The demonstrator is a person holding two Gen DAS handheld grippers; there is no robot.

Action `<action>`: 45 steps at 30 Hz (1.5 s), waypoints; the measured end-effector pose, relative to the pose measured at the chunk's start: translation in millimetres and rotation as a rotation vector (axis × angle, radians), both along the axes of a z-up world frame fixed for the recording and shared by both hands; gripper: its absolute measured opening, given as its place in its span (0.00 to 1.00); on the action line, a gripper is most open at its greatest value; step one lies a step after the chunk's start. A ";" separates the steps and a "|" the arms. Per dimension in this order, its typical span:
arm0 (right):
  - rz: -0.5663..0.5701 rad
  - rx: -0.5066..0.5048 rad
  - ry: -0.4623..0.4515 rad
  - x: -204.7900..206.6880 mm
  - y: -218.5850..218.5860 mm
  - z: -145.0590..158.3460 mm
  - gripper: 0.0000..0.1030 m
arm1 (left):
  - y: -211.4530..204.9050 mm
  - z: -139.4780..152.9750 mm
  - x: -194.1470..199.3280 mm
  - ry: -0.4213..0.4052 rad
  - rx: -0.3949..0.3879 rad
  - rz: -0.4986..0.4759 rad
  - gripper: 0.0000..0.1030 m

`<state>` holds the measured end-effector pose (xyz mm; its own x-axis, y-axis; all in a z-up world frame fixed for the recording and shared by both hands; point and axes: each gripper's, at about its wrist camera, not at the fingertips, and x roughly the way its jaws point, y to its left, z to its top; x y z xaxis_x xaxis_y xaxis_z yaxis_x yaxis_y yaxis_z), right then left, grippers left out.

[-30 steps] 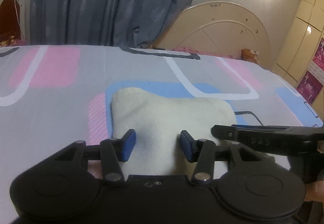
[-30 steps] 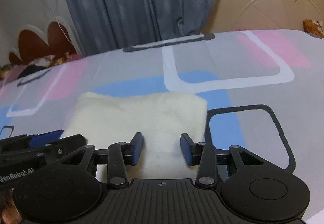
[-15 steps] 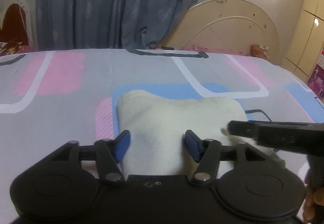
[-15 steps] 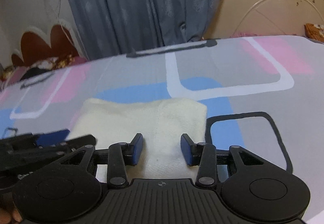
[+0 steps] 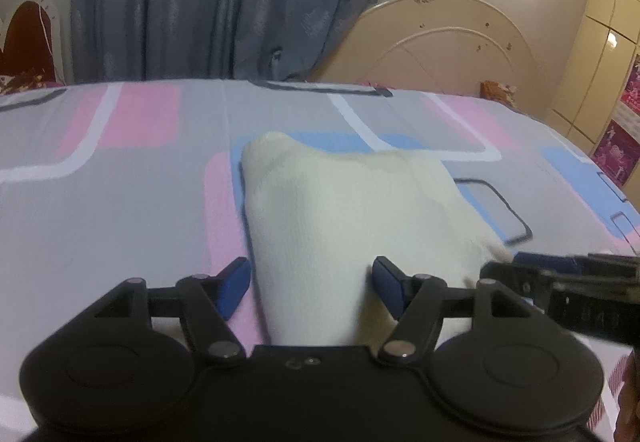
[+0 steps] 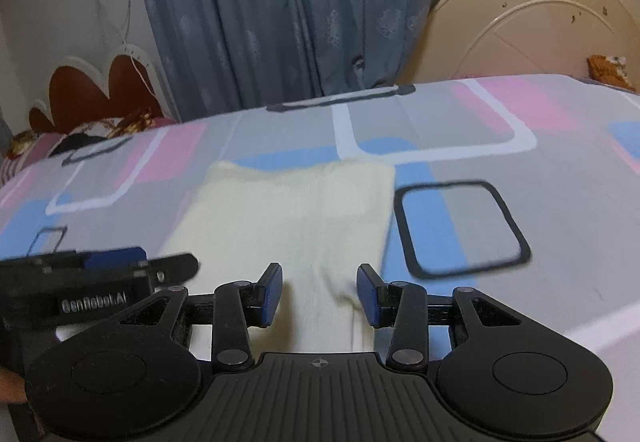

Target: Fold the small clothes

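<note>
A cream cloth (image 5: pixel 352 218) lies flat on the bed (image 5: pixel 120 210), about in the middle of the printed sheet. Its left edge runs straight along a pink stripe, and its far edge lies over a blue patch. On the right it ends just beside a black-outlined square (image 6: pixel 460 226) of the print. On all sides of the cloth the sheet is bare, so there is wide room to the left, to the right and behind, up to the grey-blue curtain (image 5: pixel 208 2) and the cream round headboard (image 5: pixel 440 38).

The left tongs (image 5: pixel 312 284) stand spread over the near part of the cloth. They have just been opening, and the cloth lies between the blue pads (image 5: pixel 234 286) without being pressed. The right tongs (image 6: pixel 320 292) stand partly spread over the near right corner of the cloth. The cloth rises a little beside the right pad, but the pads do not pinch it. Each of the tongs shows at the side of the other view, blurred.

The cloth looks like a soft fine knit with rounded corners. The sheet is smooth, with grey, pink and blue blocks and white bands. The tongs are of matt black plastic.
</note>
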<state>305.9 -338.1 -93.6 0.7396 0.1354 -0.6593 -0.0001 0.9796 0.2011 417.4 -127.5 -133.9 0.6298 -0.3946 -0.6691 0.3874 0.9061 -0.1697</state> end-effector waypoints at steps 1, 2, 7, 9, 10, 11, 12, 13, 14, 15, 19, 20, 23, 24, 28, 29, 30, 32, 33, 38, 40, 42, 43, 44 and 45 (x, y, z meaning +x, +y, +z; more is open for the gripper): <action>0.004 -0.005 0.010 -6.0 1.9 -1.6 0.40 | 1.4 -1.7 -2.5 0.010 -0.001 -0.007 0.64; 0.005 -0.001 0.021 -12.2 3.0 -3.8 0.40 | 2.6 -3.9 -4.8 0.023 -0.001 -0.014 0.64; -0.022 -0.003 0.089 -37.3 8.1 -19.9 0.40 | 6.3 -15.6 -12.3 0.090 -0.016 -0.045 0.64; -0.031 -0.005 0.106 -46.6 7.5 -24.3 0.40 | 7.7 -18.3 -17.4 0.105 -0.025 -0.053 0.64; -0.038 -0.003 0.108 -51.3 7.8 -24.6 0.40 | 7.8 -19.0 -20.9 0.104 -0.024 -0.063 0.64; -0.046 0.005 0.110 -55.3 8.1 -24.2 0.40 | 7.5 -19.6 -23.5 0.102 -0.021 -0.072 0.64; -0.050 0.006 0.115 -58.5 9.4 -23.4 0.39 | 7.2 -20.3 -26.0 0.100 -0.017 -0.083 0.64; -0.056 -0.005 0.116 -61.2 11.1 -23.2 0.35 | 6.8 -20.9 -27.9 0.098 -0.014 -0.091 0.64; -0.064 -0.021 0.117 -62.7 12.5 -24.0 0.31 | 6.5 -21.6 -29.2 0.097 -0.010 -0.099 0.64; -0.077 -0.029 0.124 -63.6 12.7 -26.3 0.31 | 6.4 -22.2 -30.7 0.097 -0.007 -0.103 0.64; -0.134 0.013 0.132 -67.9 5.3 -27.9 0.31 | 10.0 -18.2 -32.8 0.124 -0.021 -0.098 0.68; -0.134 0.006 0.133 -69.5 6.5 -25.6 0.31 | 11.9 -16.0 -32.6 0.129 -0.027 -0.093 0.70; -0.094 0.020 0.133 -72.2 9.5 -18.2 0.31 | 20.0 -8.5 -30.6 0.127 -0.055 -0.064 0.73; -0.091 0.007 0.129 -71.8 11.1 -14.0 0.31 | 21.3 -5.9 -29.9 0.128 -0.065 -0.056 0.73; -0.076 0.027 0.101 -62.6 7.3 -0.9 0.38 | 26.9 6.5 -22.2 0.113 -0.098 -0.013 0.74; -0.074 0.039 0.096 -56.3 4.3 1.6 0.50 | 27.2 9.5 -19.1 0.103 -0.098 -0.001 0.75; -0.071 0.045 0.087 -50.1 1.9 3.9 0.57 | 27.4 11.6 -15.8 0.094 -0.093 0.011 0.75; -0.057 0.041 0.067 -34.2 -2.2 8.7 0.66 | 26.6 12.8 -7.1 0.091 -0.082 0.032 0.75; -0.053 0.039 0.059 -27.0 -3.5 10.8 0.66 | 25.5 12.7 -2.3 0.096 -0.080 0.036 0.75; -0.050 0.083 0.071 15.7 -17.9 5.5 0.69 | 19.7 5.5 17.9 0.124 -0.105 0.066 0.75; -0.049 0.100 0.089 29.1 -26.0 -0.8 0.71 | 17.3 0.6 23.9 0.149 -0.118 0.065 0.75; -0.047 0.124 0.106 39.1 -33.5 -8.1 0.73 | 11.9 -6.4 28.7 0.165 -0.129 0.053 0.75; -0.048 0.139 0.112 43.5 -37.0 -12.1 0.74 | 9.3 -9.0 30.1 0.166 -0.133 0.046 0.75; -0.051 0.151 0.118 44.9 -39.4 -15.0 0.74 | 5.6 -11.9 31.9 0.170 -0.137 0.035 0.75; -0.051 0.165 0.125 47.6 -42.3 -18.2 0.75 | 2.5 -14.5 32.8 0.175 -0.138 0.026 0.75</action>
